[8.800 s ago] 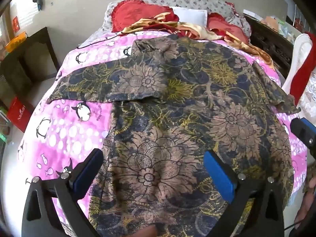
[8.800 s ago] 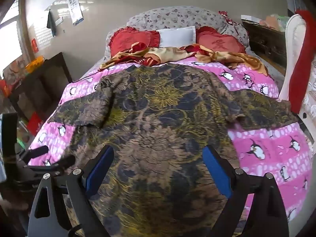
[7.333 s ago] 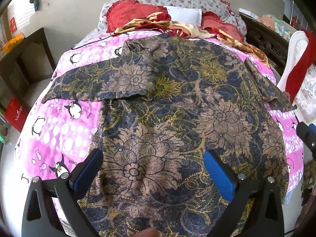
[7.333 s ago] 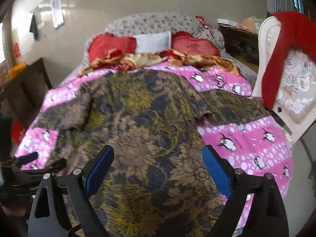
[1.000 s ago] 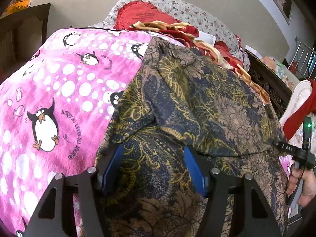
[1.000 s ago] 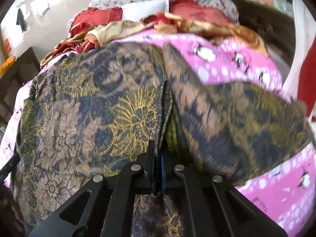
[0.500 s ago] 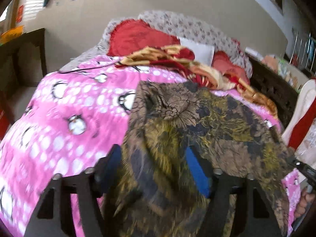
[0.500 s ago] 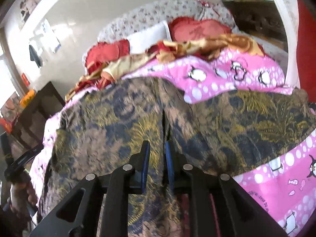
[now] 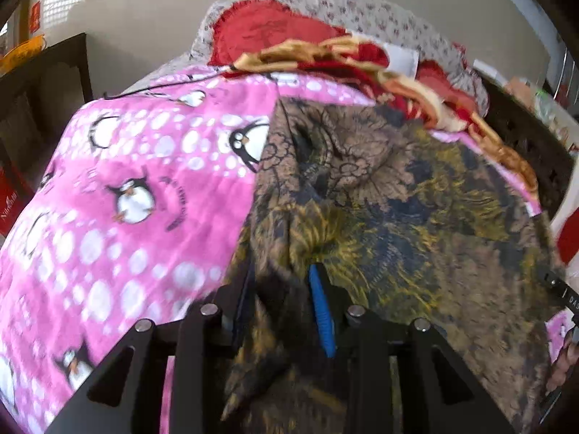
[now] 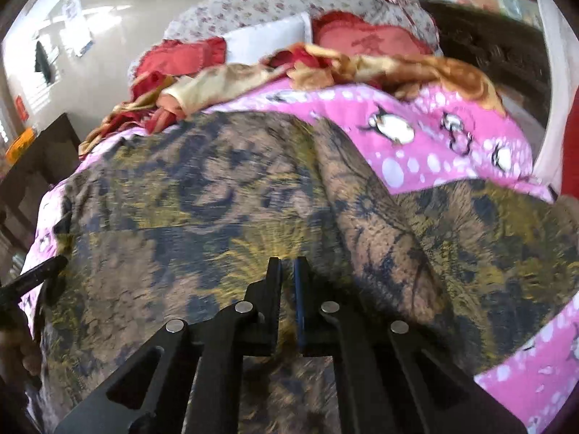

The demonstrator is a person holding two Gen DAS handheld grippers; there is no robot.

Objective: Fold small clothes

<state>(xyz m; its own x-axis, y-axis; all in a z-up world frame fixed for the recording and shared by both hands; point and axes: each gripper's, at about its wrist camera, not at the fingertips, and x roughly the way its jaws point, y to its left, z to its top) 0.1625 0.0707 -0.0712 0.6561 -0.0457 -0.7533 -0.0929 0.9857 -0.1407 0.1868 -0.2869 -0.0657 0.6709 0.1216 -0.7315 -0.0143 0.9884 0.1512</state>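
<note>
A dark floral shirt (image 9: 416, 217) in blue, brown and gold lies on the pink penguin blanket (image 9: 126, 199). Its left side is folded over toward the middle. My left gripper (image 9: 286, 289) is shut on a bunched fold of the shirt's left edge, with cloth between the blue pads. In the right wrist view the shirt (image 10: 217, 217) fills the foreground. My right gripper (image 10: 287, 282) is shut on the shirt's cloth near the right shoulder; the right sleeve (image 10: 506, 238) spreads out to the right. The frames are motion-blurred.
Red pillows (image 9: 267, 25) and a gold-red cloth (image 10: 398, 61) are piled at the head of the bed. A dark wooden cabinet (image 9: 43, 83) stands on the left, a dark headboard piece (image 10: 499, 32) and a white chair with red cloth on the right.
My left gripper has closed further on the shirt's left fold. My right gripper stays nearly closed on the cloth and has shifted a little over the shirt.
</note>
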